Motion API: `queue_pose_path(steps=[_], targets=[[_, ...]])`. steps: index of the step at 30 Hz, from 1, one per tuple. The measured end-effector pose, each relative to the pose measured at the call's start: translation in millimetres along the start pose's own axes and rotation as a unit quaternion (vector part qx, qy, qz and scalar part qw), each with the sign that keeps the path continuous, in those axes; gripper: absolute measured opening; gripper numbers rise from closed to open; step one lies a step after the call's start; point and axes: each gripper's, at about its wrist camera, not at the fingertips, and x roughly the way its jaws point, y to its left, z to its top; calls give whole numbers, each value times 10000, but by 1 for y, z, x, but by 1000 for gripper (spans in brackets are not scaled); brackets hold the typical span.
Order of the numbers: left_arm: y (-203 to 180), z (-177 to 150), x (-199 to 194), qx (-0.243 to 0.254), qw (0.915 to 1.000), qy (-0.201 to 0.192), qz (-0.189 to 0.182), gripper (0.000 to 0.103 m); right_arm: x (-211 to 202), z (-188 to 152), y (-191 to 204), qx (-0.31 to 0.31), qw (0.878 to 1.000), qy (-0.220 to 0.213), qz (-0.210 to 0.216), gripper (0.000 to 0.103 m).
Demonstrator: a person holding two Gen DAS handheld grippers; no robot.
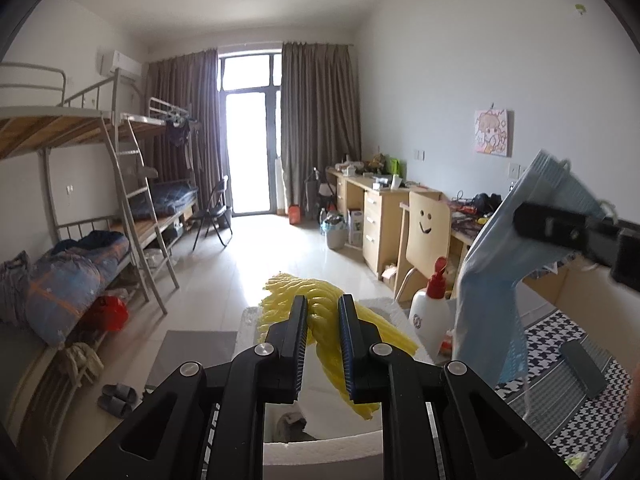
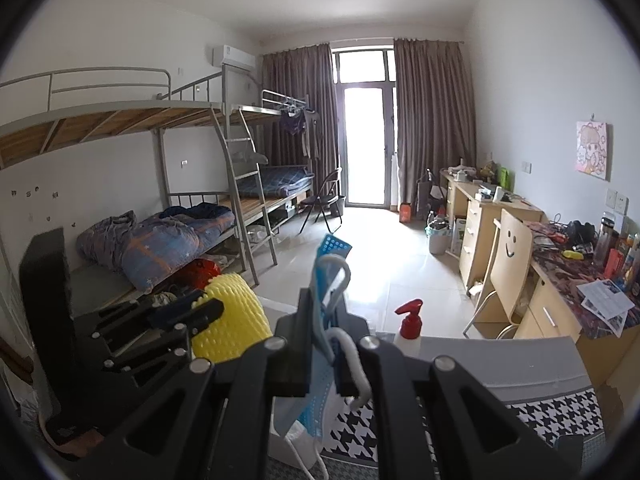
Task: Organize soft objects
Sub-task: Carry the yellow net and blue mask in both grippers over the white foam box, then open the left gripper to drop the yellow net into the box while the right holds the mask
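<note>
My left gripper [image 1: 323,305] is shut on a yellow foam net sleeve [image 1: 324,316] and holds it above a white foam box [image 1: 316,450]. The sleeve also shows in the right wrist view [image 2: 230,320], held by the left gripper [image 2: 200,310]. My right gripper [image 2: 326,300] is shut on a bundle of blue face masks [image 2: 326,276] with white ear loops. In the left wrist view the right gripper [image 1: 532,220] holds the masks [image 1: 492,280] up in the air at the right, above the table.
A white pump bottle with a red top [image 1: 430,316] stands beside the box. A houndstooth cloth [image 1: 560,392] covers the table, with a dark phone [image 1: 584,368] on it. A wooden chair [image 1: 428,236], desks, bunk beds and open floor lie beyond.
</note>
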Motion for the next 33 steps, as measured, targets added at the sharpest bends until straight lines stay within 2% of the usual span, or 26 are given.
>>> queue_pose_path(steps=[13, 16, 18, 19, 20, 21, 27, 33], targets=[[8, -12, 39, -51, 9975, 700, -120, 17, 6, 10, 0, 74, 9999, -16, -143, 10], [9, -14, 45, -44, 9962, 851, -174, 27, 5, 10, 1, 71, 9998, -23, -180, 10], [8, -17, 49, -37, 9942, 1045, -261, 48, 4, 9, 2, 74, 9998, -26, -204, 10], [10, -17, 51, -44, 9937, 1090, -263, 55, 4, 9, 3, 71, 9997, -26, -215, 10], [10, -17, 51, -41, 9936, 1104, -240, 67, 4, 10, 4, 65, 9997, -31, -220, 10], [12, -17, 48, -61, 9943, 1051, -176, 73, 4, 10, 6, 58, 9997, -34, -227, 10], [23, -10, 29, -233, 9973, 697, 26, 95, 3, 16, 10, 13, 9997, -88, -210, 10], [34, -5, 16, -290, 9981, 482, 269, 102, 12, 21, 17, -55, 9998, -94, -169, 10]])
